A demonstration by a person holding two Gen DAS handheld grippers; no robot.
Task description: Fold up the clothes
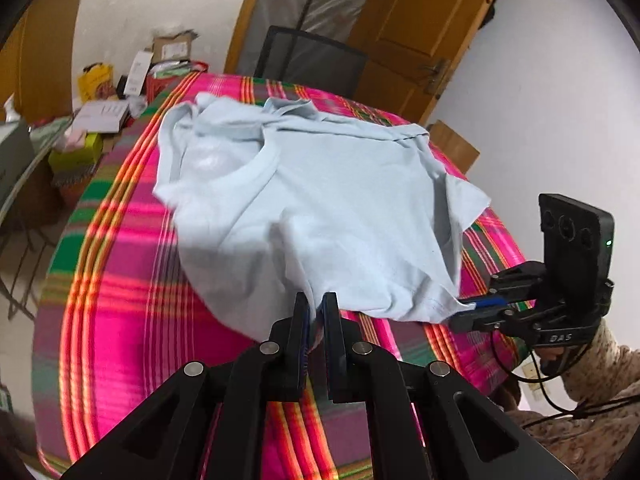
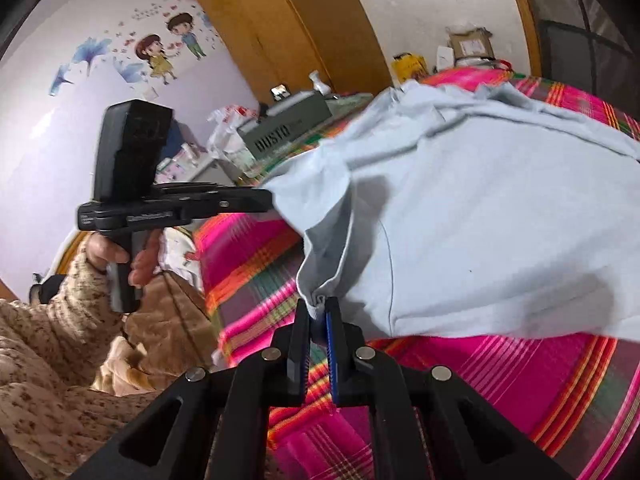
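On the table (image 1: 120, 280), which is covered by a pink, green and orange plaid cloth, lies a pale blue shirt (image 1: 320, 200), rumpled, with its collar toward the far end and part of it doubled over itself. Its near edge is lifted off the cloth at two spots, one for each gripper.

Low in the left wrist view, the left gripper (image 1: 316, 312) has its fingers closed on a pinch of the shirt's near edge, the fabric bunched between the pads. To its right in that view, the right gripper (image 1: 466, 310) comes in from the side and clamps another part of the same edge, blue pad showing against the cloth. A speckled beige sleeve (image 1: 600, 380) shows behind it.

From the right wrist view the grip is plain as well: the right gripper's fingers are shut on a gathered fold of the shirt's hem. The left gripper shows there at the left, held by a hand (image 2: 120, 256), its tips against the shirt's edge.

Beyond the far end of the table stand a dark chair (image 1: 312, 60) and a wooden door (image 1: 420, 20). Boxes and packets (image 1: 100, 112) crowd a side surface to the left. A grey box (image 2: 284, 128) and cartoon wall stickers (image 2: 168, 48) show in the right wrist view
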